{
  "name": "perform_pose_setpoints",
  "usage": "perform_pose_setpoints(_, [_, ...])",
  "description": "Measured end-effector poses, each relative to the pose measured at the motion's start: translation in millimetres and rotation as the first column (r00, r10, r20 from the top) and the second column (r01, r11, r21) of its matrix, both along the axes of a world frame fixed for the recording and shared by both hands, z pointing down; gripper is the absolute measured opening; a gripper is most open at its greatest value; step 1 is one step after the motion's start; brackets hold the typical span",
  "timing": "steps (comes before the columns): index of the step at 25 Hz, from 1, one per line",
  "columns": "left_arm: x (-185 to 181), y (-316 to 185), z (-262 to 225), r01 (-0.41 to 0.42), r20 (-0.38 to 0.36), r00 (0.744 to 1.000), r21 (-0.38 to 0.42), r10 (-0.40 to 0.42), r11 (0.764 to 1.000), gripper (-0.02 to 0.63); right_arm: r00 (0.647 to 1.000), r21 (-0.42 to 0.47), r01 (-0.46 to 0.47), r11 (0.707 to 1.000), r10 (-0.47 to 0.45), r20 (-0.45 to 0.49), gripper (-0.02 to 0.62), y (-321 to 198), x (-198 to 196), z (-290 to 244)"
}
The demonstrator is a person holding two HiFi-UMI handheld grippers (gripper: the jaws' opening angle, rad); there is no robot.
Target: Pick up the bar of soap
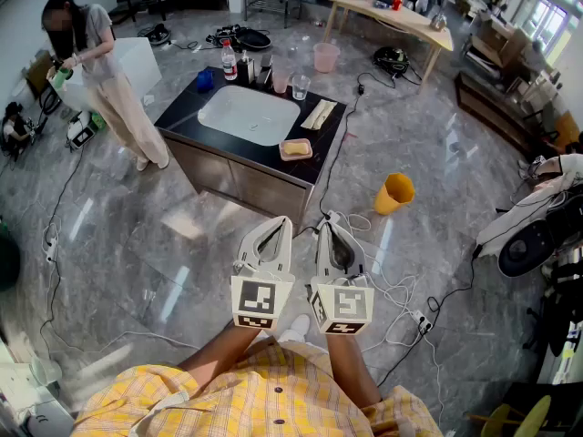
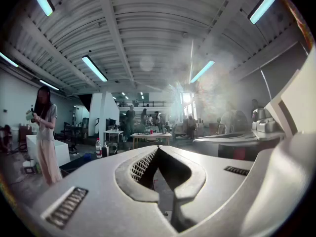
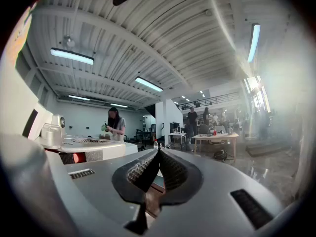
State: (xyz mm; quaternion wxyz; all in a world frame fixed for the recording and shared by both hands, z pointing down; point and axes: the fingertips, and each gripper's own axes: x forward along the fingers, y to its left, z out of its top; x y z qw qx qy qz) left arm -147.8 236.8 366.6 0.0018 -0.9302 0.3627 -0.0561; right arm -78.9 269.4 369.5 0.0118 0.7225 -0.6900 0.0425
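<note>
The bar of soap (image 1: 295, 147) is pale and lies in a tan dish on the front right corner of the black counter (image 1: 182, 112), beside the white sink basin (image 1: 248, 115). Both grippers are held side by side well short of that counter, over the grey floor. My left gripper (image 1: 286, 220) has its jaw tips touching and nothing between them. My right gripper (image 1: 328, 223) is shut too, empty. In the left gripper view the left gripper (image 2: 158, 146) points level across the room; the right gripper view shows the right gripper (image 3: 158, 151) doing the same. The soap is hidden in both gripper views.
Bottles and cups (image 1: 300, 86) stand along the counter's far edge, a flat tan item (image 1: 319, 114) lies right of the basin. A person (image 1: 100, 71) stands left of the counter. An orange bucket (image 1: 393, 193) and cables (image 1: 392, 289) lie on the floor to the right.
</note>
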Motion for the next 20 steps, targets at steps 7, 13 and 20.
perform_pose_setpoints(7, [3.4, -2.8, 2.8, -0.007, 0.003, 1.000, 0.005, 0.007, 1.000, 0.011, 1.000, -0.001, -0.008, 1.000, 0.008, 0.000, 0.018, -2.5, 3.2, 3.5])
perform_pose_setpoints(13, [5.0, -0.3, 3.0, -0.004, 0.003, 1.000, 0.005, 0.004, 1.000, 0.011, 1.000, 0.002, -0.007, 1.000, 0.007, 0.001, 0.018, 0.6, 5.2, 3.4])
perform_pose_setpoints(20, [15.2, 1.8, 6.8, 0.004, 0.011, 1.000, 0.000, -0.004, 1.000, 0.010, 0.999, 0.011, 0.012, 1.000, -0.013, 0.038, 0.018, 3.2, 15.4, 5.5])
